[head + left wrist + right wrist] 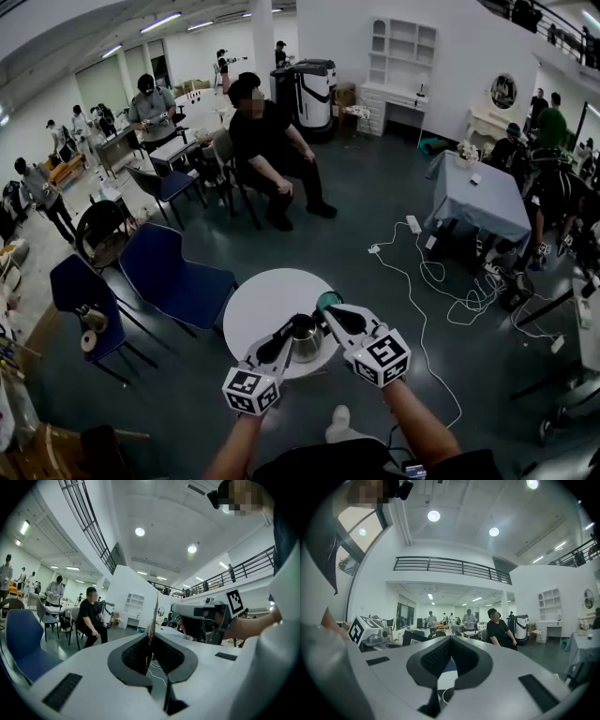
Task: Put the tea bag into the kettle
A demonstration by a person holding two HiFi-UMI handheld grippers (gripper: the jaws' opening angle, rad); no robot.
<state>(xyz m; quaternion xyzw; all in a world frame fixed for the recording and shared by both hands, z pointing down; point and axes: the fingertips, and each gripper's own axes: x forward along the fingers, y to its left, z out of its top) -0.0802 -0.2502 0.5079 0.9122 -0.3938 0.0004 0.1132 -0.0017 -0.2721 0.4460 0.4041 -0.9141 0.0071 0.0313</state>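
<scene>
A steel kettle [306,341] stands on the round white table [258,309], near its front right edge. My left gripper [287,331] is beside the kettle's left side and is shut on a thin flat tea bag [154,613], which stands upright between the pads [136,656]. Just right of the kettle's top, my right gripper [329,313] has its jaws [451,640] shut together with nothing seen between them. A teal cup [328,300] sits right behind the right gripper's tips. The kettle's opening is hidden from both gripper views.
Blue chairs [173,277] stand left of the table. A seated person [267,150] is farther back. White cables [422,277] trail over the floor on the right, near a table with a grey cloth [478,202].
</scene>
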